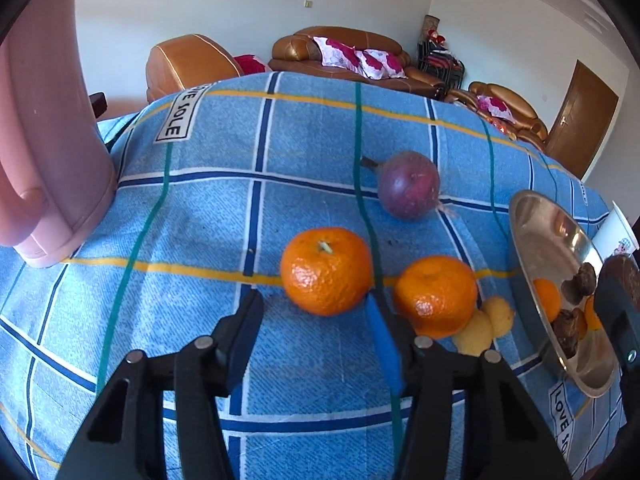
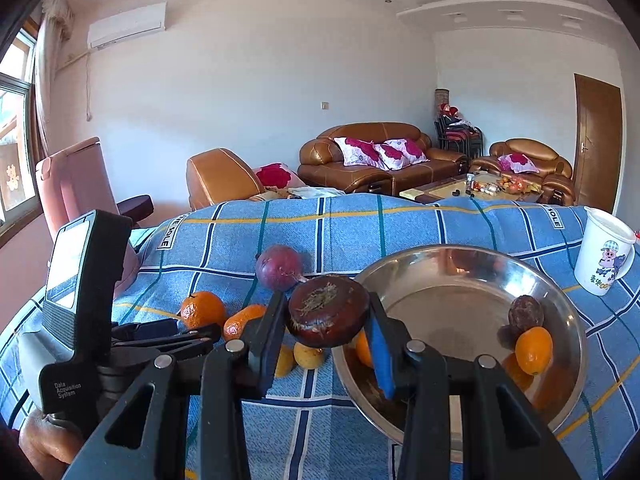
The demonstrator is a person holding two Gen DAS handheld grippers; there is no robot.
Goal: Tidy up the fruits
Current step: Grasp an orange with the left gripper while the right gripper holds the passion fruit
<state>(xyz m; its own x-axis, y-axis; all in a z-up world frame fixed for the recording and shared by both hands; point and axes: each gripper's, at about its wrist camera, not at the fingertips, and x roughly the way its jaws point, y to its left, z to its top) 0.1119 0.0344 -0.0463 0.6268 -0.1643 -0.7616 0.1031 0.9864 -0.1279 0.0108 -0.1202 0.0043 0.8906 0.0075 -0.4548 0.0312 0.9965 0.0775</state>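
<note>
Black plastic fingers of my right gripper (image 2: 329, 320) are clamped on a dark brown, flattish round fruit (image 2: 329, 317), held up over the near rim of the steel bowl (image 2: 472, 258); one pad is black, the other blue, and both press its sides. Inside the bowl lie a wrinkled dark fruit (image 2: 526, 312) and a small orange (image 2: 533, 350) touching it, with another bit of orange peeping out behind my blue pad, though I cannot tell what it is from here. My left gripper (image 1: 310, 306) points down at the blue checked cloth (image 1: 200, 220) with its jaws drawn in around the nearer mandarin (image 1: 326, 272); the blue pad touches the fruit's side, yet the black one seems to stand just clear of it, so I would not call it a grip. Just beside that mandarin sits a second mandarin (image 1: 436, 296), and touching this one are two small yellow fruits (image 1: 486, 326). Further off on the cloth rests a purple passion fruit (image 1: 408, 184), well apart from the oranges. Beyond the bowl stands a white cartoon mug (image 2: 604, 256), and at the far left edge of the table a pink kettle (image 1: 44, 140)
</note>
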